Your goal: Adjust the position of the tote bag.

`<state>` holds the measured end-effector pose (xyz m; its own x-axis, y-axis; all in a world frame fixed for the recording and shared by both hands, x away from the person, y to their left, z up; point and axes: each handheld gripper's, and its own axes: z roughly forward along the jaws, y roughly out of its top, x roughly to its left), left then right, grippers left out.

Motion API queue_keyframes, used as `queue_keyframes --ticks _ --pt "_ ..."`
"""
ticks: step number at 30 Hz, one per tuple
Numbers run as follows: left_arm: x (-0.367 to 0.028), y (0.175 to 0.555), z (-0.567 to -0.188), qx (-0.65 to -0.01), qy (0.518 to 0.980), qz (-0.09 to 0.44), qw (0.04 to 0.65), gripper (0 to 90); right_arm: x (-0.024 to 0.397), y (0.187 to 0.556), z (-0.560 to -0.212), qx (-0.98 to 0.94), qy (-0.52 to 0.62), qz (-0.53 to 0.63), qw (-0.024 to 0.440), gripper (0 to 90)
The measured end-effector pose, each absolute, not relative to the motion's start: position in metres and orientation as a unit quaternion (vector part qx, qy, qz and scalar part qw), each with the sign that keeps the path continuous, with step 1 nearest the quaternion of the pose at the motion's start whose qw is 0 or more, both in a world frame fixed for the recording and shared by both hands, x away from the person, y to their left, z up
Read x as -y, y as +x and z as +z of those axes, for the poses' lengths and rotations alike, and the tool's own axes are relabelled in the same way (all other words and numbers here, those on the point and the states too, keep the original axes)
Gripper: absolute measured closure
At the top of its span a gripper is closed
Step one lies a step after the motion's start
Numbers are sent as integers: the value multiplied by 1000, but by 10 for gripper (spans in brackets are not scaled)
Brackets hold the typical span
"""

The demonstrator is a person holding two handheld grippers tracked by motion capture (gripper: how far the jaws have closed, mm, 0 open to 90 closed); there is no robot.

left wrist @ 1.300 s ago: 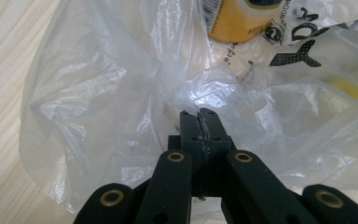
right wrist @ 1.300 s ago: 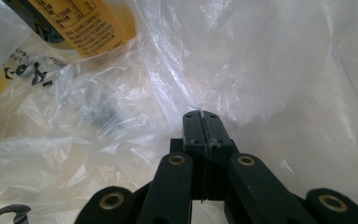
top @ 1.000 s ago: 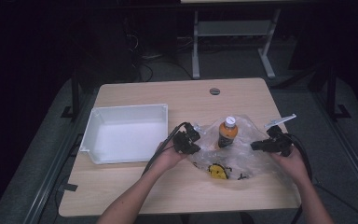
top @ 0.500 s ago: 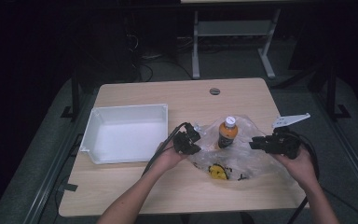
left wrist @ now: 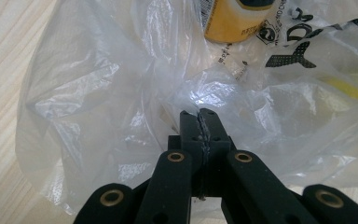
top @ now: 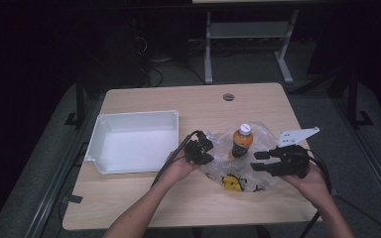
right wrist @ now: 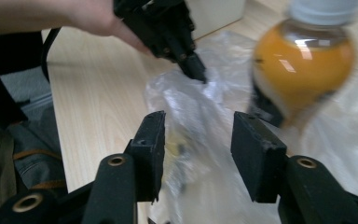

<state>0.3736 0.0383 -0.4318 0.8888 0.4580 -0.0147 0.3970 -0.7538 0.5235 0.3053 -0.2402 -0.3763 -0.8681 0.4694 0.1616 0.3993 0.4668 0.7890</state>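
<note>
Dark floor and a grey metal frame (top: 248, 39) surround your work area, and the pale wooden desk (top: 144, 203) sits lit in the middle of it. Your two forearms come in from the near edge.

On the left part of the desk stands a white tray (top: 99, 130) with nothing visible in it. Just right of it, near the middle, lies the clear plastic bag (top: 218, 171), crumpled and spread flat. An orange drink bottle (top: 241, 141) with a white cap stands upright in the bag, and a small yellow item (top: 232, 182) lies in the bag nearer to you; what it is cannot be told.

The bag lies between your two hands. Your left claw (top: 204, 148) sits at the bag's left edge, beside the tray's right wall. In the left gripper view its jaws are pressed together on a fold of the plastic (left wrist: 200, 100), with the bottle's yellow label (left wrist: 235, 21) farther ahead.

Your right claw (top: 261, 161) hovers at the bag's right side, pointing left toward the bottle and the other claw. Its jaws have just been opening and now stand apart. In the right gripper view the bag's film (right wrist: 196, 140) shows beyond the gap, the pads touch nothing, and the bottle (right wrist: 303, 70) is ahead and to the right, blurred.
</note>
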Motion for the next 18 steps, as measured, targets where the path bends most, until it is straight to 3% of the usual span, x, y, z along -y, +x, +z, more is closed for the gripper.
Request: queue_keyframes --ticks 14,18 --pt "-39 374 -432 -228 934 53 270 900 200 314 -408 -883 231 406 33 512" --pt "-40 374 -432 -229 933 53 272 900 193 316 -416 -889 231 396 28 613"
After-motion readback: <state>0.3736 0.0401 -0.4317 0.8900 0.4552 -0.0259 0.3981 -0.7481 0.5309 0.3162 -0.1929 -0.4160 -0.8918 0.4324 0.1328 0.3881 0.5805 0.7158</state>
